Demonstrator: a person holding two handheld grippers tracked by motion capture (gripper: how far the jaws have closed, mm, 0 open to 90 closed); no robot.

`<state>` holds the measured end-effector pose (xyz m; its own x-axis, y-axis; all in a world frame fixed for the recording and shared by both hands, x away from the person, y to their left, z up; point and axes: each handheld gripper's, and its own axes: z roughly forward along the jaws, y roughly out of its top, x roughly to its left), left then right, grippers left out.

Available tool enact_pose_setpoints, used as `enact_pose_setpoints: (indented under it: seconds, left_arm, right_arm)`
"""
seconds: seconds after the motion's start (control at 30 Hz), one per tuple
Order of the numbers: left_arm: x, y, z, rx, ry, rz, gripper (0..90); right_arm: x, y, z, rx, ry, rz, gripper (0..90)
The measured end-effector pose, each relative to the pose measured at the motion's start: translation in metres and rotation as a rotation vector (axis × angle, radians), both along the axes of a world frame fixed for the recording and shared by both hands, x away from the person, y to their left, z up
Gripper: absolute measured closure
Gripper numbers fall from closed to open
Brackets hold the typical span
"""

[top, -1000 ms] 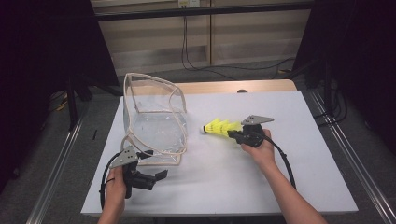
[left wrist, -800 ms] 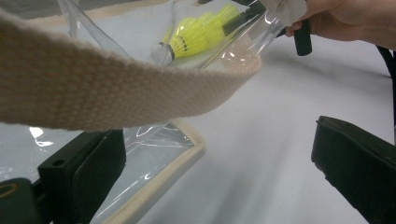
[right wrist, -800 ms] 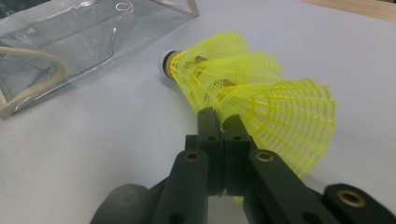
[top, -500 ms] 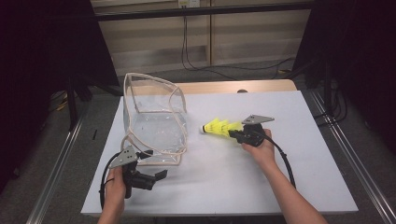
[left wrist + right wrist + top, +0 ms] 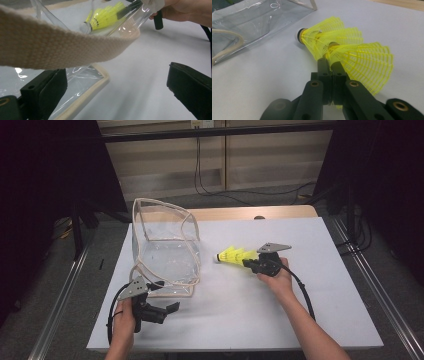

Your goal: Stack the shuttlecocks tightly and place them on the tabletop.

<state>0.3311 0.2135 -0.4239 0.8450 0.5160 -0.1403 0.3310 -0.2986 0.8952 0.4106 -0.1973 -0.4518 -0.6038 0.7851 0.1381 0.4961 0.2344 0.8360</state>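
A stack of nested yellow shuttlecocks lies level just above the white table, cork end towards the bag. My right gripper is shut on the mesh skirt of the rear one; in the right gripper view its jaws pinch the shuttlecocks. A clear plastic bag with beige trim stands open to the left of them. My left gripper rests by the bag's front corner, open, jaws pointing right. In the left gripper view the bag's beige strap crosses above the wide jaws, with nothing between them.
A white sheet covers the table, with a wooden edge at the back. Metal rails run along both sides. Cables trail from both grippers toward the person's forearms.
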Motion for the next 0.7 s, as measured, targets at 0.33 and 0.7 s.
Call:
enact_pose_setpoints:
  seconds: [0.33, 0.7]
  left_arm:
    - [0.0, 0.0, 0.0, 0.0, 0.003, 0.002, 3.2]
    - [0.0, 0.0, 0.0, -0.001, 0.001, 0.001, 3.2]
  right_arm:
    - [0.0, -0.002, -0.003, -0.022, 0.037, -0.022, 68.3]
    - [-0.014, -0.007, 0.003, -0.048, 0.023, -0.028, 72.1]
